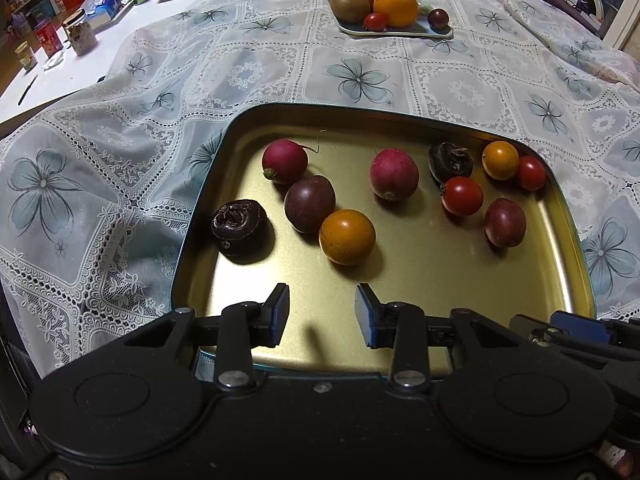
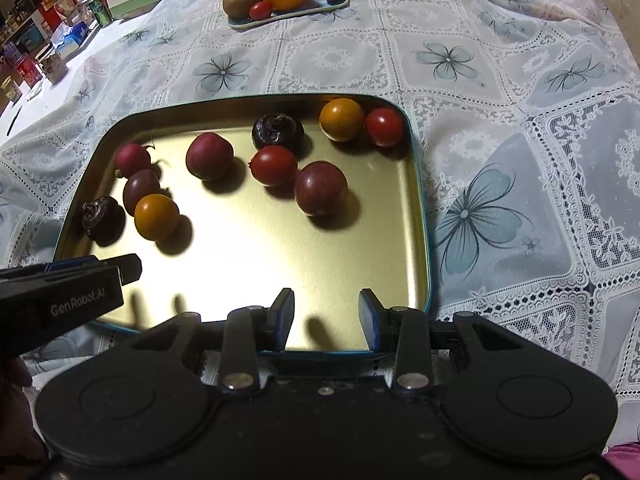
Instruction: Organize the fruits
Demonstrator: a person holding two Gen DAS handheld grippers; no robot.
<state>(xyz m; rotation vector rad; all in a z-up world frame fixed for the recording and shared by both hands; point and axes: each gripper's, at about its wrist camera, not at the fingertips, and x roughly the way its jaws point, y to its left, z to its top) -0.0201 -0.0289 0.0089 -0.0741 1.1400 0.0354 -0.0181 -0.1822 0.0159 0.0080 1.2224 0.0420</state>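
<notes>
my left gripper jaws apart, empty, at tray near edge | nearest fruit: orange one, centre frame, just ahead, round, no long axis | my right gripper jaws apart, empty, farther off | tray count: 2 orange, 2 red tomatoes, 2 radishes, 2 purple, 2 dark | far plate, top of frame, already holds fruit

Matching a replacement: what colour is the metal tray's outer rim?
Teal rim on the gold tray, clearest in the right wrist view.
</notes>
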